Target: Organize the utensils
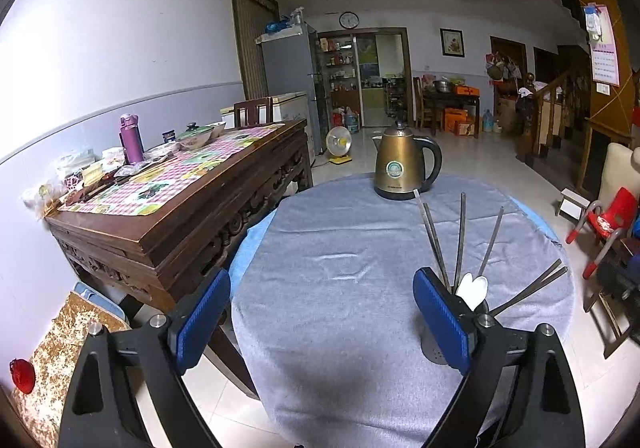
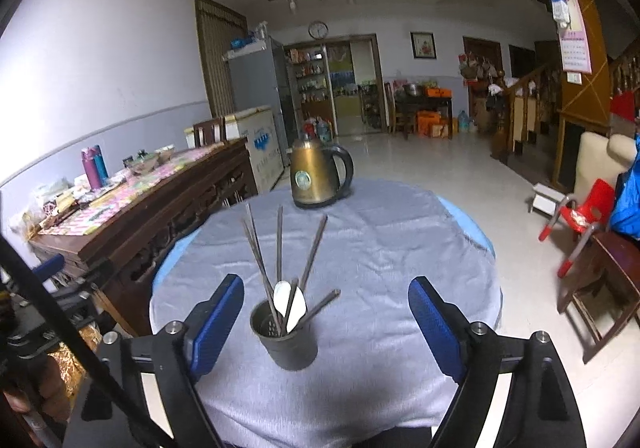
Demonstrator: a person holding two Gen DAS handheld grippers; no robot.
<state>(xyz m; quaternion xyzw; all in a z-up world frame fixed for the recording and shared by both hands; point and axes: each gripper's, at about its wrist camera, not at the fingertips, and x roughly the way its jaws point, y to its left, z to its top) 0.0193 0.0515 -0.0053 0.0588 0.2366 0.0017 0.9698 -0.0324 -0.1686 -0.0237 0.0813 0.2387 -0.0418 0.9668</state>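
A dark metal utensil holder [image 2: 286, 344] stands on the round table's grey cloth [image 2: 360, 248]. It holds several metal chopsticks [image 2: 280, 244] and two white spoons [image 2: 294, 306]. My right gripper [image 2: 326, 322] is open and empty, its blue pads on either side of the holder without touching it. In the left wrist view the holder [image 1: 434, 344] is mostly hidden behind the right finger, with the chopsticks [image 1: 462, 240] and spoons [image 1: 474, 290] sticking up. My left gripper [image 1: 320, 322] is open and empty, to the left of the holder.
A gold electric kettle [image 1: 404, 167] stands at the table's far edge. A dark wooden sideboard [image 1: 192, 203] with bottles and bowls stands close on the left. A red child's chair [image 2: 580, 219] stands on the right.
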